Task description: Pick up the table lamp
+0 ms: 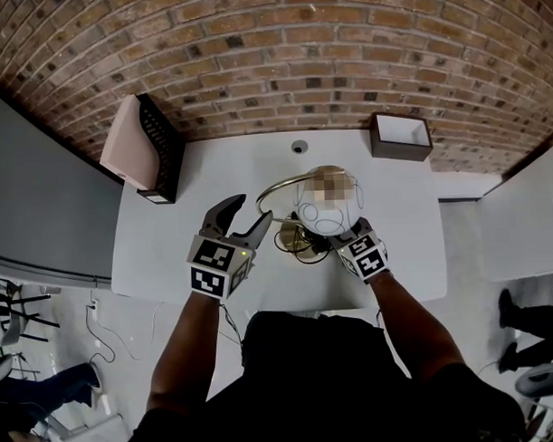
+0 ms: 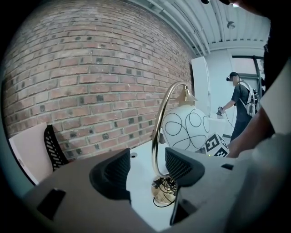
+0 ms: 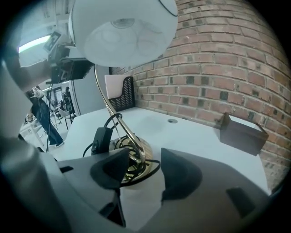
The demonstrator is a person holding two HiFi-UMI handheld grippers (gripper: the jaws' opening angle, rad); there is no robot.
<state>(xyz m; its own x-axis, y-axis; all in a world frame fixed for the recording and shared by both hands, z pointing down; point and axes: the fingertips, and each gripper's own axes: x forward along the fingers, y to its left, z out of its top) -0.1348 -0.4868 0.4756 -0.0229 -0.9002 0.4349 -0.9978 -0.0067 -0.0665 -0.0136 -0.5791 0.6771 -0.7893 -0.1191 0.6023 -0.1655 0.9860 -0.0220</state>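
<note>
Both unclenched, left gripper [image 2: 146,170] astride table lamp [image 2: 186,127] stem — right gripper [image 3: 145,168] (empty) facing base.

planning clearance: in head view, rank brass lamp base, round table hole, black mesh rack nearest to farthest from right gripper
1. brass lamp base, just left of right gripper
2. round table hole, ahead near the wall
3. black mesh rack, far left

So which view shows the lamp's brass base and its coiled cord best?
The right gripper view: the base lies close beyond the jaws, with the cord and switch plain. The head view shows only part of it beside the shade. The left gripper view shows a small part low between the jaws.
</note>
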